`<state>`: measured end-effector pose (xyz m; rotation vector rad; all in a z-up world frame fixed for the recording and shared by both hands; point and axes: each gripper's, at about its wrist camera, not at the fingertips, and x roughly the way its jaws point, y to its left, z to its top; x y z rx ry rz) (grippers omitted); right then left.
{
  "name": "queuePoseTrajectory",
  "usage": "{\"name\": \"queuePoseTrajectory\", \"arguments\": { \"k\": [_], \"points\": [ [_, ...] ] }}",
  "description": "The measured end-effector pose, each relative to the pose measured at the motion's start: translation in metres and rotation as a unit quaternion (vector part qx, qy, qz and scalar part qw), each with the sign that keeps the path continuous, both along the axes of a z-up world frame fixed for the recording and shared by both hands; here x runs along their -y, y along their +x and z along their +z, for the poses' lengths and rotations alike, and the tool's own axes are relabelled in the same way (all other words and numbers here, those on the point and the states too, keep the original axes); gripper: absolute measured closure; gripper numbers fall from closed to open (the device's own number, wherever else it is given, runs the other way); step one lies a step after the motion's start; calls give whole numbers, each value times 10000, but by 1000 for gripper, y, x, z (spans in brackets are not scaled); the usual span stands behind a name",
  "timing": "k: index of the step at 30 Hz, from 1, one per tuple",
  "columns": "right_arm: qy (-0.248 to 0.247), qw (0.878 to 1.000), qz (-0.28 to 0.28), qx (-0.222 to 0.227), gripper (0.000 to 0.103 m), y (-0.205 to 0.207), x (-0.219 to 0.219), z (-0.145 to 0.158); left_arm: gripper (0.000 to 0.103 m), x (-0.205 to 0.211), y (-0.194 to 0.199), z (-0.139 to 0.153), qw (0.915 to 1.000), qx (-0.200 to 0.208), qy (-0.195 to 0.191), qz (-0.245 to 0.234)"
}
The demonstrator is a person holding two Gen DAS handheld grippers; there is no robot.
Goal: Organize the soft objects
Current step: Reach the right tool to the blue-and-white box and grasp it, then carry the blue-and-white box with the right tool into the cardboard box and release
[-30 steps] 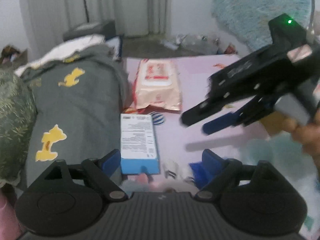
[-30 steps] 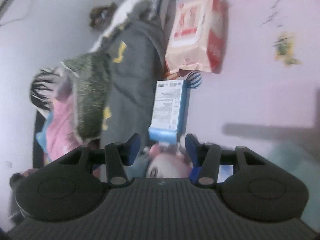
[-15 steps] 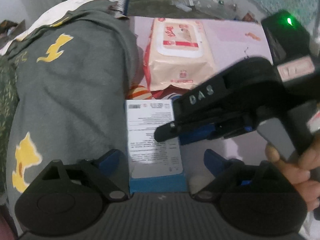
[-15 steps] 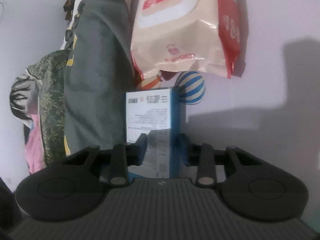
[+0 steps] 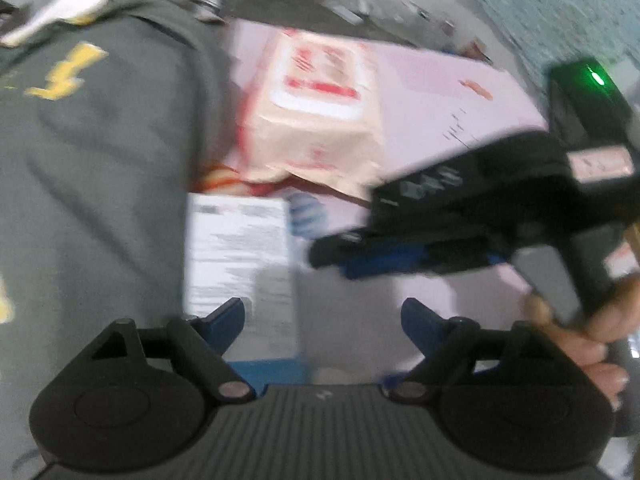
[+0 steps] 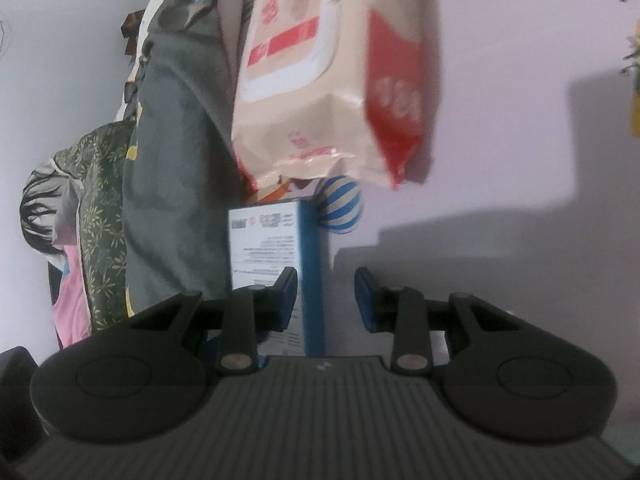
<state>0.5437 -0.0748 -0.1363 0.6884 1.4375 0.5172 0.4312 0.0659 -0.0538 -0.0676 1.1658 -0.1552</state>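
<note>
A blue and white box (image 5: 240, 264) lies on the pink sheet (image 5: 432, 92), against a grey garment with yellow prints (image 5: 100, 152). A beige and red wipes pack (image 5: 316, 108) lies beyond it, with a blue striped ball (image 6: 340, 208) between them. My left gripper (image 5: 322, 318) is open above the box's near end. My right gripper (image 6: 325, 300) is open, its left finger over the box (image 6: 276, 264), its right finger over bare sheet. It also shows in the left wrist view (image 5: 332, 260), just right of the box.
A green patterned cloth (image 6: 100, 220) and a pink cloth (image 6: 70, 304) lie left of the grey garment. A teal shaggy rug (image 5: 560, 12) and floor clutter lie beyond the sheet's far edge. The pink sheet (image 6: 520, 120) stretches to the right.
My right gripper has shifted right and drawn back; half a second ago its fingers straddled the box. The left gripper moved forward over the box during the last second.
</note>
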Motion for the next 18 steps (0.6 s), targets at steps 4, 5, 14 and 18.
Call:
{"name": "queuePoseTrajectory", "arguments": {
  "k": [4,5,14,18],
  "points": [
    [57,10000,13,-2,72,1,6,3,16,-19,-2,2,9993,-70,172,323],
    [75,10000,21,-3,71,1,7,3,16,-23,-1,0,9993,-147,95,327],
    [90,9999,145,27,71,3,-16,4,12,-26,22,-7,9976,-360,-111,587],
    [42,9999,103,43,71,4,-10,4,12,-20,28,-11,9969,-375,-363,580]
  ]
}}
